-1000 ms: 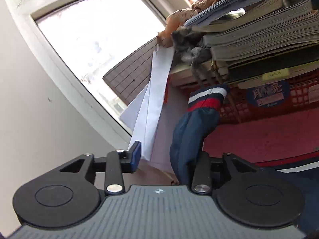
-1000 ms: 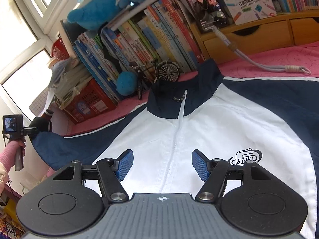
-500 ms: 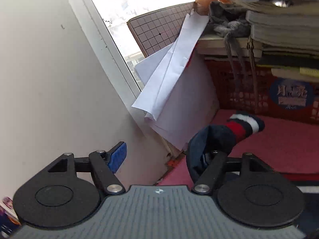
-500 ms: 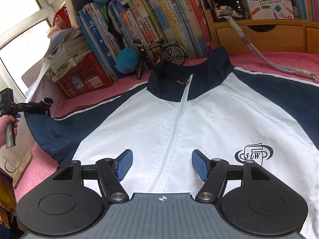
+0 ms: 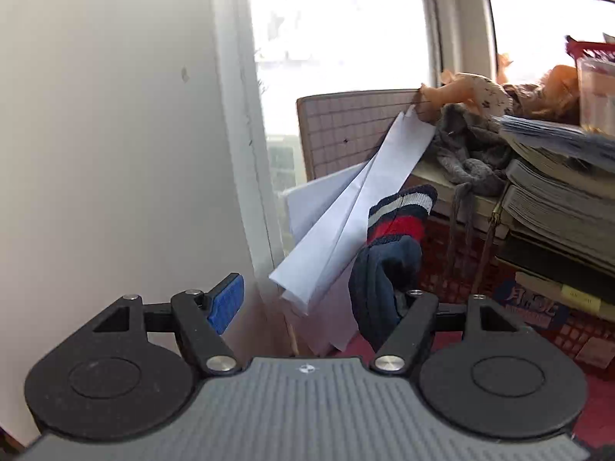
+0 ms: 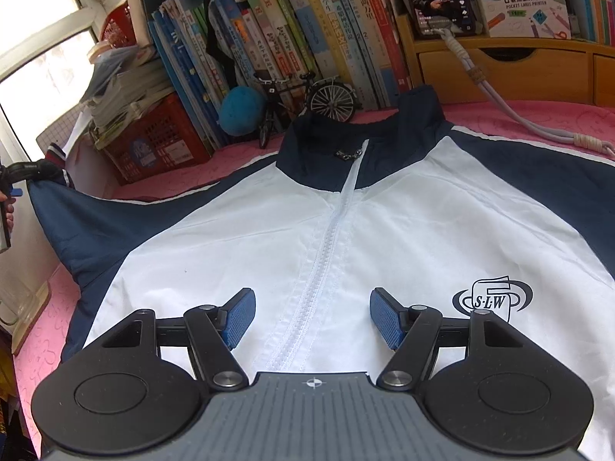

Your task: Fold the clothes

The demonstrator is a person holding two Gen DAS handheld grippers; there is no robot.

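Note:
A white jacket [image 6: 384, 223] with navy sleeves and collar lies front up, zipped, on the pink bed cover [image 6: 42, 330]. My right gripper [image 6: 311, 317] hovers open over the lower end of the zipper, nothing between its blue pads. The jacket's left sleeve is pulled out sideways. Its striped cuff [image 5: 399, 215] drapes over the right finger of my left gripper [image 5: 319, 299], whose jaws stand wide apart, the left pad [image 5: 226, 303] well clear of the cloth. The right wrist view also shows the left gripper [image 6: 23, 171] at the far left edge, with the cuff [image 6: 57, 153] on it.
Folded white paper [image 5: 357, 211] and a grid board [image 5: 346, 134] lean by the window, close to the cuff. A red crate [image 6: 153, 146] under stacked books, a model bicycle [image 6: 307, 100], a blue plush ball [image 6: 240, 109] and a rope [image 6: 499, 103] line the bed's far edge.
The left gripper's jaws have widened and the view has rolled; the cuff now stands up over the right finger. The right gripper has shifted a little over the jacket front.

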